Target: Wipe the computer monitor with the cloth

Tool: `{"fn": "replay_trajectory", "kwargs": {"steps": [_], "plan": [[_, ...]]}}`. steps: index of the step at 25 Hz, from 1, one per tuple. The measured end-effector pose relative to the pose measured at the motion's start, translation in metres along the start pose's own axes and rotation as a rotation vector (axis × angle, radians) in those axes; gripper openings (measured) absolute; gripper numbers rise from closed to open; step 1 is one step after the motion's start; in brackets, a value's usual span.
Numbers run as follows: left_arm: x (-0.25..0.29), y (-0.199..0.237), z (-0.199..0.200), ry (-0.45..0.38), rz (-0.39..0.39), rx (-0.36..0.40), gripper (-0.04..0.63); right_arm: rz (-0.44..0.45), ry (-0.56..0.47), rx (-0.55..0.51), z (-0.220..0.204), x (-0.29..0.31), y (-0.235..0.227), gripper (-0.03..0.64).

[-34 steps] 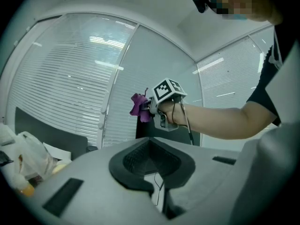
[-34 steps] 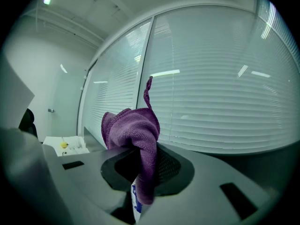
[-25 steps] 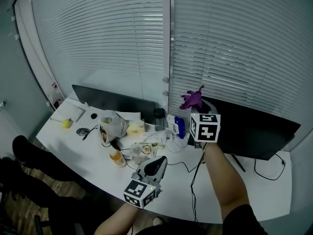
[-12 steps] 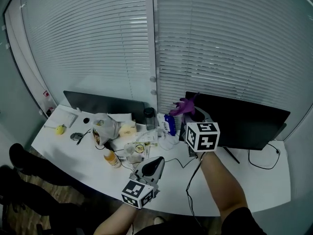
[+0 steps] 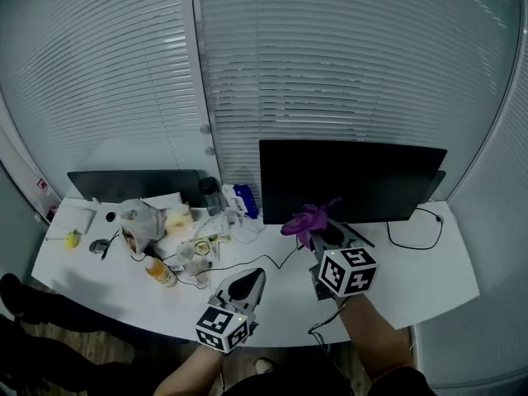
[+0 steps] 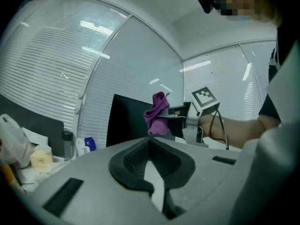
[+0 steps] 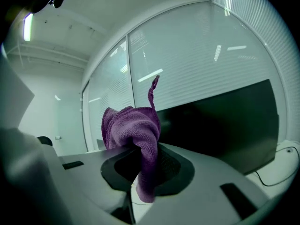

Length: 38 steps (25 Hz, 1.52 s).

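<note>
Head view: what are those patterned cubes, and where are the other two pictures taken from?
No robot: a person holds a gripper in each hand, and each cube is part of its gripper. The head view comes from a camera on the person's head, looking down at a desk. The other two ride on the grippers, looking along their jaws. The right gripper is shut on a purple cloth near a monitor. The left gripper is shut, empty. A bag and bottle lie at left.

Cloth (image 5: 307,219) in frt of monitor (image 5: 351,180)

Plastic bag (image 5: 138,223) — orange bottle (image 5: 159,272)
</note>
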<state>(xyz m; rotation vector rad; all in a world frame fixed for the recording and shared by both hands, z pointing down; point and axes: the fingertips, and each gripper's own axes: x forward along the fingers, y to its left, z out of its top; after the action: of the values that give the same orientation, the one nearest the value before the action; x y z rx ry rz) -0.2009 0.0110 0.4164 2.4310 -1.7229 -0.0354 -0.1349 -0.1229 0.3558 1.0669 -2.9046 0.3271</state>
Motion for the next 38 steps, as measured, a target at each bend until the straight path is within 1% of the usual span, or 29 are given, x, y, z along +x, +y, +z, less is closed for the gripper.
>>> {"fn": "replay_trajectory", "kwargs": {"steps": [6,10,13,16,22,27,32,38], "plan": [[0.019,-0.039,-0.023,0.061,-0.082,-0.022,0.003,-0.082,0.027,0.072,-0.042,-0.076,-0.037,0.067],[0.030,-0.071,-0.035,0.090,-0.120,-0.034,0.003,-0.115,0.061,0.100,-0.073,-0.120,-0.056,0.067],[0.039,-0.098,-0.045,0.111,-0.143,-0.041,0.003,-0.126,0.084,0.141,-0.092,-0.149,-0.068,0.067],[0.047,-0.127,-0.058,0.131,-0.144,-0.054,0.003,-0.117,0.100,0.164,-0.104,-0.177,-0.079,0.067],[0.059,-0.183,-0.069,0.143,-0.141,-0.070,0.003,-0.083,0.104,0.140,-0.106,-0.223,-0.094,0.067],[0.057,-0.225,-0.082,0.156,-0.141,-0.075,0.003,-0.059,0.113,0.143,-0.115,-0.262,-0.100,0.067],[0.052,-0.256,-0.093,0.167,-0.140,-0.085,0.003,-0.041,0.144,0.141,-0.131,-0.292,-0.104,0.067],[0.054,-0.283,-0.109,0.186,-0.150,-0.108,0.003,-0.045,0.172,0.152,-0.142,-0.316,-0.114,0.067]]}}
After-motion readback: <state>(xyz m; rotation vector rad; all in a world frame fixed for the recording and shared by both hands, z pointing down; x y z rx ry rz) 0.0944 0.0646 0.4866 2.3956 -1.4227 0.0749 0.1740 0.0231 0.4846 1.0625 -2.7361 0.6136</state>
